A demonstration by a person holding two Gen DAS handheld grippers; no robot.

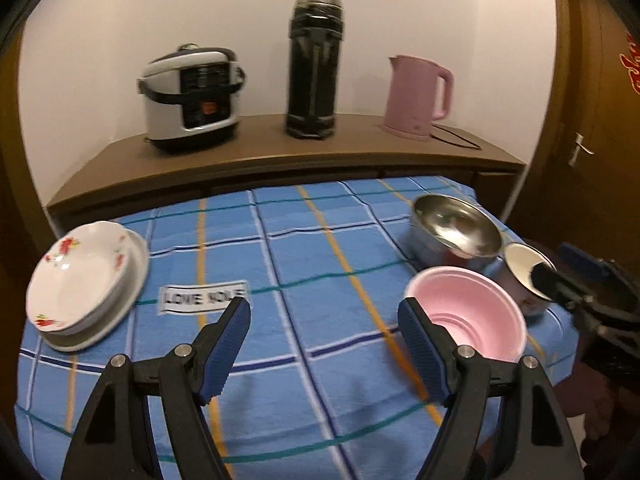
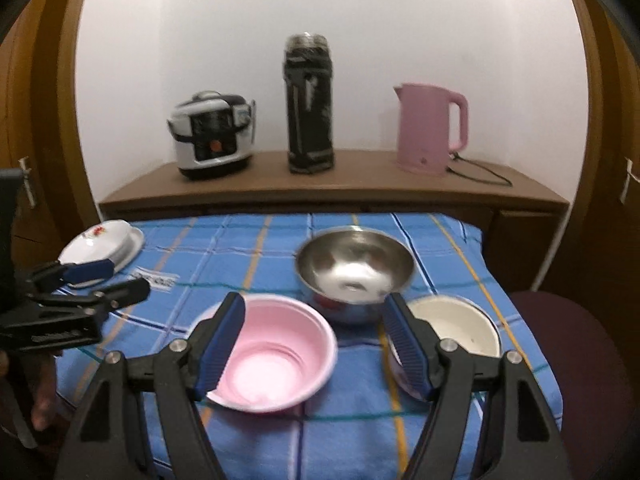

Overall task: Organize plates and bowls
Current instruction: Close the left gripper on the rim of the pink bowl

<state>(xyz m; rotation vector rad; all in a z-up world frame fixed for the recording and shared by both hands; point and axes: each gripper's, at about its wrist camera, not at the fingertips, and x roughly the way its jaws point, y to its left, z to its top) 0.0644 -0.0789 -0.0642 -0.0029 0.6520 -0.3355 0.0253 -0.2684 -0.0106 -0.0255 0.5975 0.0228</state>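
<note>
A stack of white flowered plates (image 1: 86,282) (image 2: 102,246) rests on the table's left side. A pink bowl (image 1: 470,314) (image 2: 276,354), a large steel bowl (image 1: 454,232) (image 2: 356,270) and a small white-lined bowl (image 1: 524,272) (image 2: 456,326) cluster on the right. My left gripper (image 1: 324,320) (image 2: 106,280) hovers open above the blue cloth, with the pink bowl just right of its right finger. My right gripper (image 2: 314,318) (image 1: 560,268) is open too, its fingers straddling the gap between the pink bowl and the small bowl, with nothing held.
The table wears a blue checked cloth (image 1: 304,264) (image 2: 224,248). Behind it a wooden counter (image 1: 256,152) carries a rice cooker (image 1: 192,98) (image 2: 214,134), a black thermos (image 1: 314,66) (image 2: 310,106) and a pink kettle (image 1: 418,96) (image 2: 430,128). A dark red chair seat (image 2: 572,344) stands at right.
</note>
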